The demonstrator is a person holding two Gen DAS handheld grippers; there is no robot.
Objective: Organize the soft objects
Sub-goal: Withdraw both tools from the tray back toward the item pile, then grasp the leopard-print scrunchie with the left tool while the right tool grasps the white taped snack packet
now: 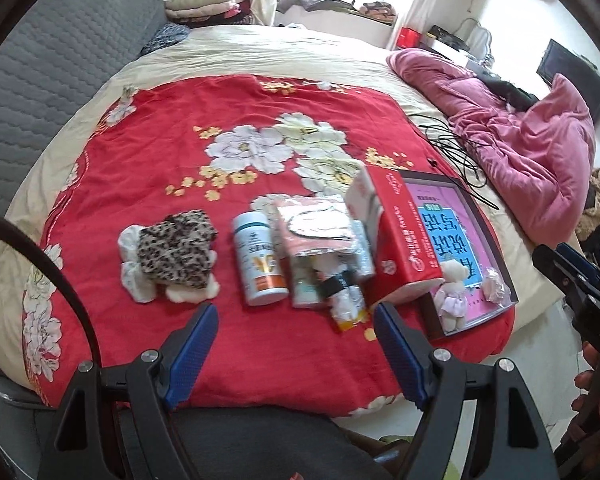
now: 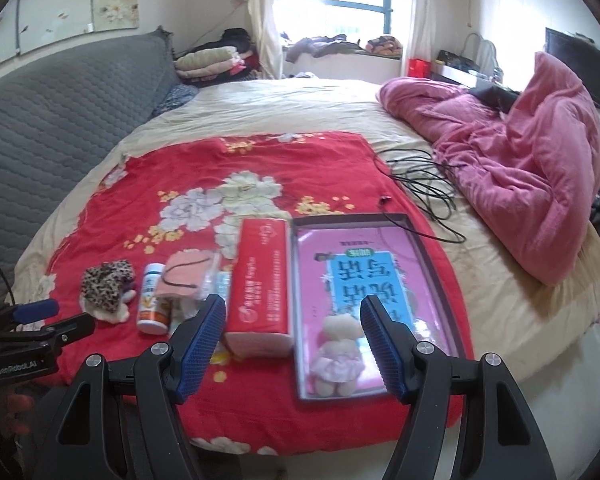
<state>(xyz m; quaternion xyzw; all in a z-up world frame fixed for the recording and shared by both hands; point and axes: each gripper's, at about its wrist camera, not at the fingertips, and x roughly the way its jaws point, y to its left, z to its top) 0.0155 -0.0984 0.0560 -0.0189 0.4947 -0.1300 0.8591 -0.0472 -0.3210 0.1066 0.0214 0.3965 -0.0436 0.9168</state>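
both tongs spread, empty. small plush bear in pink dress (image 2: 337, 354) between right tongs (image 2: 293, 344): light, squashy; pinch torso.

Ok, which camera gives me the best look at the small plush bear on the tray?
The right wrist view: the plush bear lies between the open right gripper fingers, large though slightly blurred, on the tray. The left wrist view shows the bear smaller, off to the right of the open left gripper.
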